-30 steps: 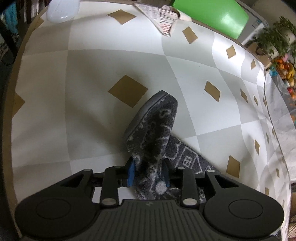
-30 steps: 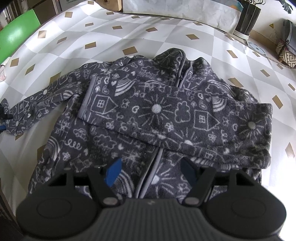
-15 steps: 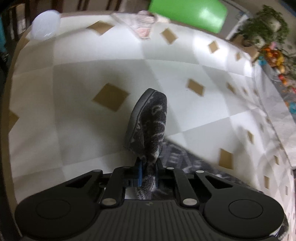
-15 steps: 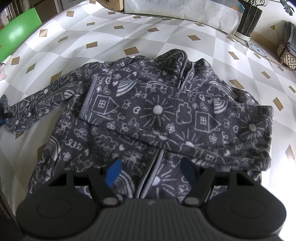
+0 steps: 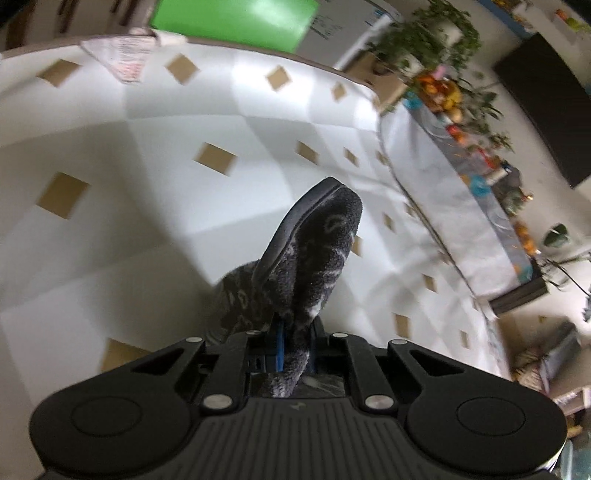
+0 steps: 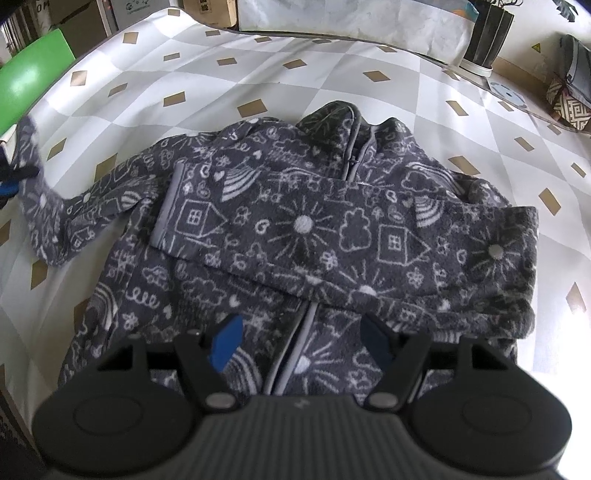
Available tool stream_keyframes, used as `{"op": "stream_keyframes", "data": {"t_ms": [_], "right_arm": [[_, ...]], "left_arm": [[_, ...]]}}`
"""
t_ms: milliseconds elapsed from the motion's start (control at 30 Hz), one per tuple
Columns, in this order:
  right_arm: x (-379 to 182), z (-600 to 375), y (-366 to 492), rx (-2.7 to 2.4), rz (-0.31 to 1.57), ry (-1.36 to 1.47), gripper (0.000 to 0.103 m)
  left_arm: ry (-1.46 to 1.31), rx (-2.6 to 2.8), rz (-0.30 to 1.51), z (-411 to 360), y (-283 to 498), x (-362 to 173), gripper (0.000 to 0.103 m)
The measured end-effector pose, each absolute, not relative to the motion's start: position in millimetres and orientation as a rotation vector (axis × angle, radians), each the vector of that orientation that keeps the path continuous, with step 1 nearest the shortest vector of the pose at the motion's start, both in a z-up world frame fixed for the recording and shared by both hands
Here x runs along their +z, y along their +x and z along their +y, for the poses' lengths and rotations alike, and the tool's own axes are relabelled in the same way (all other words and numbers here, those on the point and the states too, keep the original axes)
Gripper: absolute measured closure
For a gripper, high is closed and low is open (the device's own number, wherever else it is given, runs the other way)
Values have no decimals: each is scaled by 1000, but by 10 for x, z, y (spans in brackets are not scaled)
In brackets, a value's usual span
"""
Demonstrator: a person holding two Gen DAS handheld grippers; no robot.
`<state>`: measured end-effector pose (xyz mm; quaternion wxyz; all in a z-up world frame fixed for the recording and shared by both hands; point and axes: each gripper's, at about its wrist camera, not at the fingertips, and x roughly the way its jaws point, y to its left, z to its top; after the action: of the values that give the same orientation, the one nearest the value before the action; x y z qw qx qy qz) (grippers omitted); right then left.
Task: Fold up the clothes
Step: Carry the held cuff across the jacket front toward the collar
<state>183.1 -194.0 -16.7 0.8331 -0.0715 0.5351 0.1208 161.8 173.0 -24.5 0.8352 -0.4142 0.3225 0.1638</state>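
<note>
A dark grey fleece jacket [image 6: 295,229] with white doodle print lies front up on the checked tablecloth [image 6: 229,66]. One sleeve [image 6: 332,236] is folded across its chest. The other sleeve [image 6: 48,214] stretches off to the left, and its cuff [image 5: 314,236] is lifted off the cloth, pinched in my left gripper [image 5: 295,343], which is shut on it. In the right wrist view that left gripper [image 6: 11,181] shows at the far left edge. My right gripper [image 6: 301,339] hovers open over the jacket's lower zip, nothing between its fingers.
A green panel [image 5: 236,18] and a folded patterned cloth [image 5: 125,59] sit at the table's far edge. Potted plants [image 5: 424,40] and a cluttered shelf [image 5: 480,155] stand beyond the table. A dark pot [image 6: 487,33] and a patterned bag [image 6: 569,103] lie past the far right corner.
My left gripper closed on the sleeve cuff, then rose and swung, lifting the cuff off the cloth. In the right wrist view the sleeve end at the left has come up. The right gripper stayed still.
</note>
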Motion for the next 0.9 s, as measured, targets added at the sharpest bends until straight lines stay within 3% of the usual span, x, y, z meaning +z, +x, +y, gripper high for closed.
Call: {"op": "stream_keyframes", "data": {"t_ms": [500, 900], "right_arm": [[-104, -2050, 1826, 262, 1120, -154, 34], [49, -2524, 1911, 164, 1098, -85, 34]], "left_arm": [[-876, 155, 709, 1204, 2138, 172, 93], [-813, -47, 776, 251, 2420, 365, 93]]}}
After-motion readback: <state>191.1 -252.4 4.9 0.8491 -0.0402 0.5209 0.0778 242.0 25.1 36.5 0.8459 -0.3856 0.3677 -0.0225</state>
